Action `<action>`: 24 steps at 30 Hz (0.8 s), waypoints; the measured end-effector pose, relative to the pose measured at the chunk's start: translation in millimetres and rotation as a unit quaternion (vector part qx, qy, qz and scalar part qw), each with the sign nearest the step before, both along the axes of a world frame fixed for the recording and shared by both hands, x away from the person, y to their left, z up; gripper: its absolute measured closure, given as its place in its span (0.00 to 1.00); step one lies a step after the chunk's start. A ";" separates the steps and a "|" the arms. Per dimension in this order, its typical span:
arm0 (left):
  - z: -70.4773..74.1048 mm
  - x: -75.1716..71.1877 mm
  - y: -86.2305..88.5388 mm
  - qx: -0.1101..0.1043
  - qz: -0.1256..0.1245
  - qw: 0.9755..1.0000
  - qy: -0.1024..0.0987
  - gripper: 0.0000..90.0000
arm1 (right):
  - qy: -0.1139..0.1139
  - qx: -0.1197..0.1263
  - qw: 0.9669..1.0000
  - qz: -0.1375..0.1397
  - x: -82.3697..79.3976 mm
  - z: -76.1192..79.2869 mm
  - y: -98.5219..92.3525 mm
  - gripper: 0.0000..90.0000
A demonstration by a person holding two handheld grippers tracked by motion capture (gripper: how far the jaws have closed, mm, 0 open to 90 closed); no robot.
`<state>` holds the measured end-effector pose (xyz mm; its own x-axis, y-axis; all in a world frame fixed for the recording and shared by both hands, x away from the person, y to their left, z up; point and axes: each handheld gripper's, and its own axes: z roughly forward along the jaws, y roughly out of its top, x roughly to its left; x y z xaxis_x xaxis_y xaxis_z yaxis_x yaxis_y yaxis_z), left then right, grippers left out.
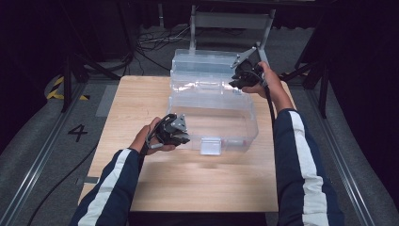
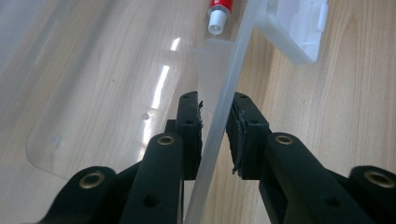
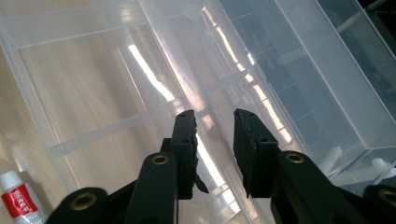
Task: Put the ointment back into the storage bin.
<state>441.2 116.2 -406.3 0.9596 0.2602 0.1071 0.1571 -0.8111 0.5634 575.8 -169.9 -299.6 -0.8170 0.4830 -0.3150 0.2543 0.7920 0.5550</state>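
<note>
- Clear plastic box [image 1: 214, 123] sits mid-table, lid [image 1: 207, 63] standing open at the back; I judge the handling barely begun.
- My left gripper [image 1: 181, 136] straddles the box's front wall [image 2: 219, 112], pads close either side, not quite pinching.
- My right gripper [image 1: 240, 82] hovers at the back rim, its jaws spread, holding nothing.
- Both gripper views reveal a red-and-white tube [image 2: 219, 14] inside, invisible from above.
</note>
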 end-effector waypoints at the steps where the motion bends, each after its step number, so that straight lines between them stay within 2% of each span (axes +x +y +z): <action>1: 0.5 0.1 -0.8 0.004 0.000 1.000 0.002 0.84 | 0.003 -0.006 1.000 0.002 0.4 1.0 1.5 0.80; 8: 0.4 -0.4 -2.0 0.008 0.003 1.000 0.001 0.84 | 0.028 -0.027 0.999 0.014 3.2 6.9 7.8 0.86; 14: -0.8 -2.0 -2.1 0.006 0.006 1.000 -0.006 0.84 | 0.029 -0.042 0.999 0.020 0.9 9.2 11.0 0.88; 24: -1.0 -2.1 -2.5 0.004 0.014 1.000 -0.001 0.83 | 0.030 -0.062 0.997 0.025 -1.7 11.3 15.3 0.90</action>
<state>439.0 113.7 -407.3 0.9520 0.2854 0.1106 0.1786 -0.8115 0.5563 574.2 -154.6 -288.4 -0.8585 0.4014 -0.3190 0.2425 0.8660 0.4372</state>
